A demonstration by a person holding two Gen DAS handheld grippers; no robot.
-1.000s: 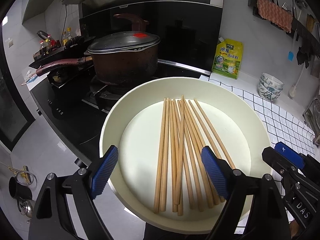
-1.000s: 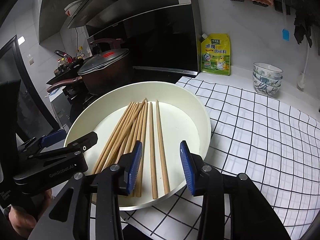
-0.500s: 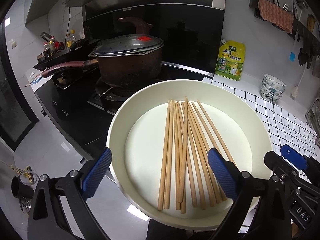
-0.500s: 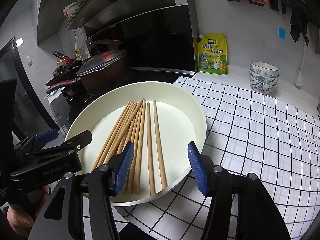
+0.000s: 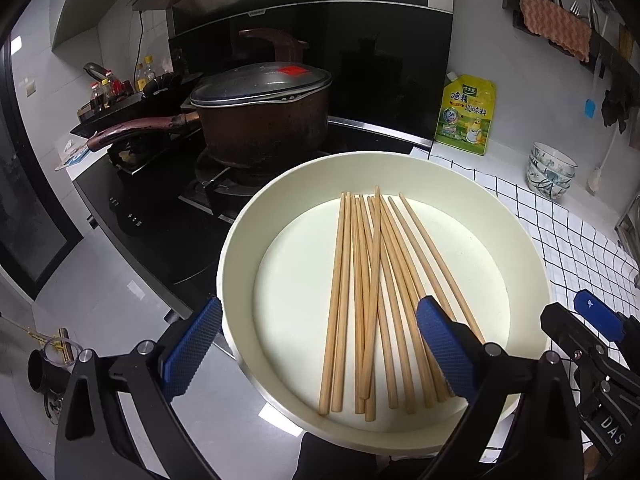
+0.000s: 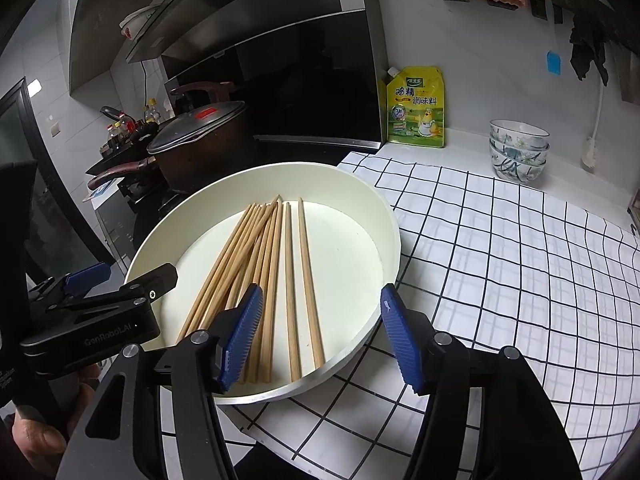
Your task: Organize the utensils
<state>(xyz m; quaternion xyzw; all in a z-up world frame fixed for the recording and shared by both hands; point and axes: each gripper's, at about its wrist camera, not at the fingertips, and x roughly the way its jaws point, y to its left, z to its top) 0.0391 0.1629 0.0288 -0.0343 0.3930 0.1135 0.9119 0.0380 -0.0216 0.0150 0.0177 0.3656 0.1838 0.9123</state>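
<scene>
Several wooden chopsticks (image 5: 372, 280) lie loosely side by side in a round cream tray (image 5: 240, 240) on the counter edge. They also show in the right wrist view (image 6: 276, 264), in the same tray (image 6: 384, 216). My left gripper (image 5: 320, 352) is open and empty, its blue pads astride the tray's near rim above the chopstick ends. My right gripper (image 6: 320, 336) is open and empty over the tray's near right rim, beside the two rightmost chopsticks. The left gripper shows at the left of the right wrist view (image 6: 120, 280).
A brown lidded pot (image 5: 260, 112) sits on the black stove behind the tray. A yellow seasoning pouch (image 5: 466, 116) and stacked bowls (image 5: 550, 172) stand at the back wall. A black-and-white checked cloth (image 6: 500, 248) covers the counter to the right.
Both grippers have drawn back from the tray, and the right gripper's jaws have opened wider. The chopsticks have not moved.
</scene>
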